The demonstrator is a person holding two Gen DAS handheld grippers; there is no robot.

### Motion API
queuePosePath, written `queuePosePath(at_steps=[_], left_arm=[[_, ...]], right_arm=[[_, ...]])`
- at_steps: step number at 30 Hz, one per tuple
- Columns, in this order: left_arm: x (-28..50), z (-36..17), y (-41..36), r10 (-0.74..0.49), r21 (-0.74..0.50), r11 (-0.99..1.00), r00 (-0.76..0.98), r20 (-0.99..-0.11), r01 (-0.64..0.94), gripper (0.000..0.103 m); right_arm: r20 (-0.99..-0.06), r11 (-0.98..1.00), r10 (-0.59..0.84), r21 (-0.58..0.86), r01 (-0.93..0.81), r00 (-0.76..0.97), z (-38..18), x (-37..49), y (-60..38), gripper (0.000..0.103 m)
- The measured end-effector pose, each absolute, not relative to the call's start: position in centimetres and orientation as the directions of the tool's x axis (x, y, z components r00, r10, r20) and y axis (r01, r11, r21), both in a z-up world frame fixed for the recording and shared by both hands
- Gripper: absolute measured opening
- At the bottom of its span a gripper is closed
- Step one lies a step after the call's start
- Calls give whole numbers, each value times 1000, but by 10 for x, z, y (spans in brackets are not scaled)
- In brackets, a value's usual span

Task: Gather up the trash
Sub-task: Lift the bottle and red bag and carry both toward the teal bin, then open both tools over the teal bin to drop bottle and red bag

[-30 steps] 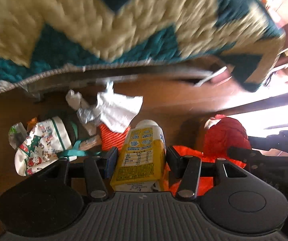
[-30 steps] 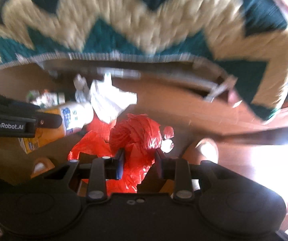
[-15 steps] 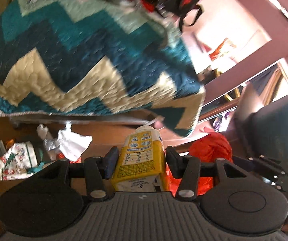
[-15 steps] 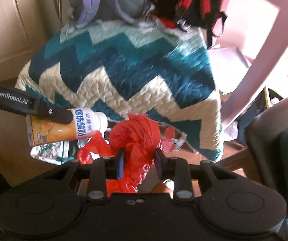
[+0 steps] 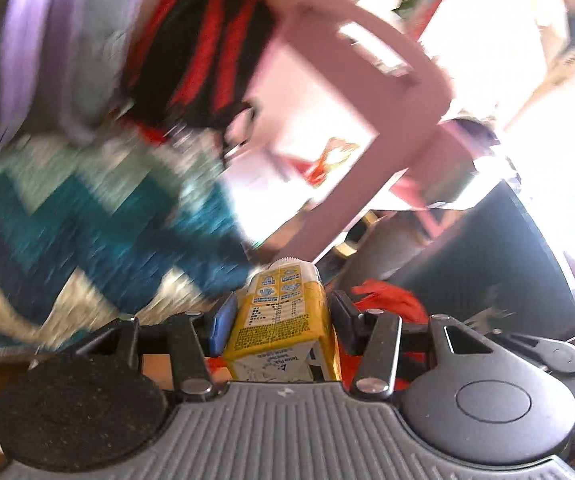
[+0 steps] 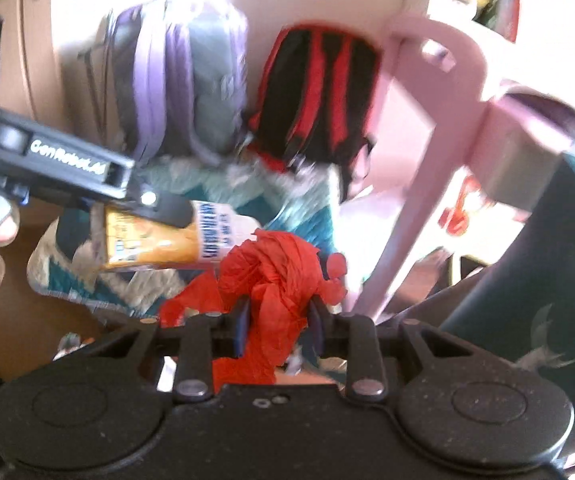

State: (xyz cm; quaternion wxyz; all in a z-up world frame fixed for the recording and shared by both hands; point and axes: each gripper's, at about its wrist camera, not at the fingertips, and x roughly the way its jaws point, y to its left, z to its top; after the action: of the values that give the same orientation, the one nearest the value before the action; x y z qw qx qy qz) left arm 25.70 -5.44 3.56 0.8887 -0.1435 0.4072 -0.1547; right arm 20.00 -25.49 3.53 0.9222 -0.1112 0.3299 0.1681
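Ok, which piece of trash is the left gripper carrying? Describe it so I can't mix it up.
In front of the teal zigzag quilt, the left gripper is clamped on a yellow drink carton with a white cap end. Its boxy shape and printed label set it apart from the crumpled red plastic bag beside it.

Both tongs, left [image 5: 274, 322] and right [image 6: 277, 322], now higher above floor.

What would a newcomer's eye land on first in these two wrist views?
First, the two pieces of trash held up front: a yellow carton clamped in the left gripper and a crumpled red bag pinched in the right gripper. Behind them, blurred, a teal zigzag quilt fills the left, with a red-and-black backpack and a purple one above it.
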Motion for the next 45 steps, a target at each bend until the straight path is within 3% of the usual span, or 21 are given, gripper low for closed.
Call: queuePosePath(at_steps=[13,18,24,28,34,45], left_arm=[[270,208,-216,-498,-252,867,743,-447,429,50],[275,237,-287,-524,-185,849,742,-418,495,50],[283,205,-359,-556,-153,815,680,-478,559,50],[290,162,-389,-539,-125,807,634,-555,577,50],[317,107,-405,-451,-69,827,587,-672,557,49],[326,75,-412,-382,-13,825,541,-749,564,46]], right_arm=[[-357,944,54,-287,-164,933,194,173,-359,28],[-313,951,-37,-302,-63,949,221,171,-408,28],[-331,959,-129,-282,32,935,205,179,-464,28],[-412,969,-128,-244,26,902,173,190,-491,28],[-556,975,-100,-220,-31,825,119,216,-494,28],[-637,975,-77,-210,-76,767,92,231,-492,37]])
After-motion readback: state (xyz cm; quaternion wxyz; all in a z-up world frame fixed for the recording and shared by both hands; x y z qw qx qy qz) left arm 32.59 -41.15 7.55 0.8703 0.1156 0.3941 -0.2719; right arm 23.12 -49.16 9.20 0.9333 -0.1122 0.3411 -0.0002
